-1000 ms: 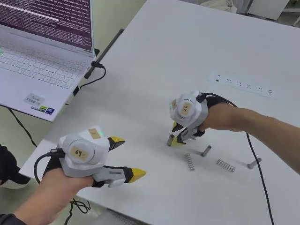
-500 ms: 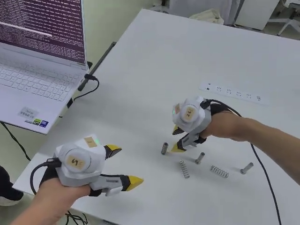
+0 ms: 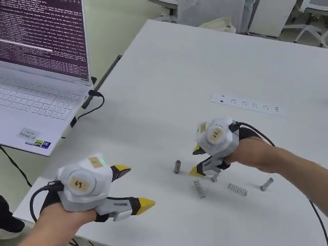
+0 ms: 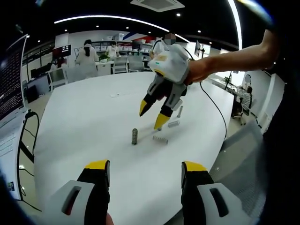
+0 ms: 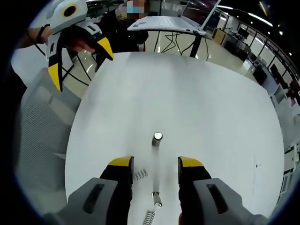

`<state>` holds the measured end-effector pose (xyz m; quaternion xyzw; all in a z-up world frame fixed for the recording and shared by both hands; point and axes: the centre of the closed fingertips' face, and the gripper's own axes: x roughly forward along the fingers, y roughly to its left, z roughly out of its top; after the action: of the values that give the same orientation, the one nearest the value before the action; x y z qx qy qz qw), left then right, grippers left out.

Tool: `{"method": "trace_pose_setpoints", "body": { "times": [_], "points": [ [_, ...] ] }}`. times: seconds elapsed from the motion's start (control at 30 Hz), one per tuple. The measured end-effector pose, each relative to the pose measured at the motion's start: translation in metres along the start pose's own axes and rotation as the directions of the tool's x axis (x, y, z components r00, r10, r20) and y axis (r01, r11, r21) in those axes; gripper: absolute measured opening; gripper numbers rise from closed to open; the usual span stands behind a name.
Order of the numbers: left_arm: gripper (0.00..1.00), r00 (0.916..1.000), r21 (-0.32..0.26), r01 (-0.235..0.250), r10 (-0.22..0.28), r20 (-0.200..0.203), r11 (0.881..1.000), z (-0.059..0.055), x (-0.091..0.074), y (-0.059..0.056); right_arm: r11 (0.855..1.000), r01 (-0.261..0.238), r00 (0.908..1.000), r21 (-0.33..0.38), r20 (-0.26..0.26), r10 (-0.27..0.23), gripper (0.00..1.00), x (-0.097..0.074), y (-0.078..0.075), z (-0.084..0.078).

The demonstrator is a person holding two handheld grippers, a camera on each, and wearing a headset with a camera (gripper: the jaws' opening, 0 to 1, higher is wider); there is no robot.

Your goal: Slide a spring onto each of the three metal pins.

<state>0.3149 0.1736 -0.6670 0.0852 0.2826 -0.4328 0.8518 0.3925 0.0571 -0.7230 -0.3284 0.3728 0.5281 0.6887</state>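
A metal pin with a spring on it (image 3: 177, 166) stands upright on the white table (image 3: 169, 72); it is also seen as the sprung pin (image 4: 134, 136) and the sprung pin (image 5: 157, 138). My right gripper (image 3: 196, 161) hovers open just right of it, its jaws (image 5: 155, 162) empty. One loose spring (image 3: 199, 188) lies below that gripper and a second spring (image 3: 237, 189) further right. A bare pin (image 3: 266, 184) lies at the right, another pin (image 3: 214, 177) is half hidden by the right gripper. My left gripper (image 3: 133, 186) is open near the front edge, its jaws (image 4: 145, 166) empty.
An open laptop (image 3: 36, 77) sits at the left with a black cable (image 3: 95, 95) beside it. A white power strip (image 3: 248, 104) lies behind the work. The table's front edge runs close under the left gripper. Chairs and people stand far behind.
The right gripper has opened and drawn back to the right, leaving the sprung pin standing on its own. The left gripper stays open near the front edge.
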Motion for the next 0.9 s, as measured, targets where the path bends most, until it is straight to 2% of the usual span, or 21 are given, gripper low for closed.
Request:
{"method": "trace_pose_setpoints", "body": {
  "times": [0.17, 0.3, 0.43, 0.47, 0.53, 0.63, 0.9],
  "points": [
    [0.57, 1.0, 0.0, 0.0, 0.0, 0.005, 1.0, 0.002, 0.0, 0.0, 0.995, 0.057, 0.995, 0.083, 0.077, -0.063, 0.36, -0.01, -0.006, 0.005],
    [0.57, 0.9999, 0.0, 0.0, 0.0, 0.013, 1.0, 0.005, 0.0, 0.001, 0.989, 0.102, 0.9874, 0.103, 0.111, -0.113, 0.37, -0.019, -0.01, 0.006],
    [0.57, 0.9999, 0.005, 0.001, -0.001, 0.014, 1.0, 0.006, 0.0, 0.001, 0.976, 0.144, 0.9702, 0.162, 0.172, -0.171, 0.38, -0.032, -0.013, 0.01],
    [0.57, 0.9999, 0.006, 0.001, -0.001, 0.015, 1.0, 0.007, 0.0, 0.001, 0.974, 0.146, 0.9684, 0.17, 0.176, -0.176, 0.39, -0.033, -0.013, 0.01],
    [0.57, 0.9999, 0.008, 0.002, -0.002, 0.017, 1.0, 0.008, -0.001, 0.0, 0.963, 0.162, 0.9574, 0.214, 0.202, -0.206, 0.4, -0.04, -0.015, 0.009],
    [0.57, 0.9998, 0.01, 0.001, -0.002, 0.017, 1.0, 0.009, -0.001, 0.0, 0.953, 0.173, 0.9475, 0.25, 0.221, -0.231, 0.4, -0.047, -0.014, 0.005],
    [0.57, 0.9998, 0.016, 0.006, -0.006, 0.018, 1.0, 0.012, 0.0, -0.001, 0.936, 0.211, 0.9366, 0.282, 0.216, -0.276, 0.43, -0.064, -0.002, -0.015]
  ]
}}
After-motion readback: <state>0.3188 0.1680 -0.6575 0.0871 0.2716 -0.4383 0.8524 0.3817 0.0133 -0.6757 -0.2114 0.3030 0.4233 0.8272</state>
